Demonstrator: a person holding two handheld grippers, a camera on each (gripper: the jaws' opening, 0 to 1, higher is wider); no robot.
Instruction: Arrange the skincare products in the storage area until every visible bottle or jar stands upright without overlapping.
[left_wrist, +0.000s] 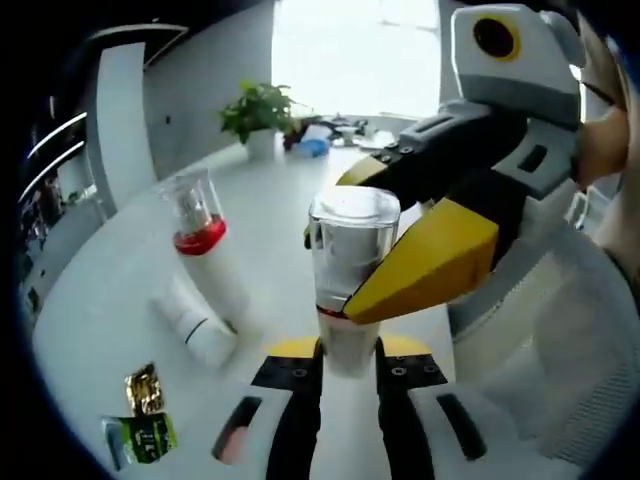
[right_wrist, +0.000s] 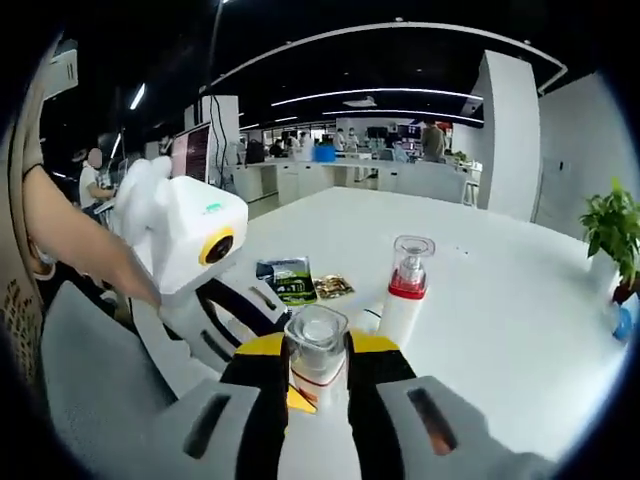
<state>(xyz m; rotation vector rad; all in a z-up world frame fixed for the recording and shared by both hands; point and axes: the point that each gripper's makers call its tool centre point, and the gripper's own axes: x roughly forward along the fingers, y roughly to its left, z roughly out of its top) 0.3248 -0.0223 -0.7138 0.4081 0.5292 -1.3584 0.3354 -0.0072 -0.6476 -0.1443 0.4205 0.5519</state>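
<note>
On the worktop (left_wrist: 120, 300), a tube (left_wrist: 195, 325) lies beside an upright pump bottle (left_wrist: 205, 245). Left claw (left_wrist: 350, 375) clamps a bottle (left_wrist: 350, 260); right claw (right_wrist: 318, 385) clamps its cap. Opposing pulls risk dropping it.

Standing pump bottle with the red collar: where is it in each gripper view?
Left gripper view: pump bottle left of centre, upright on the white table.
Right gripper view: right of centre, upright.
Shared landmark: potted plant.
</note>
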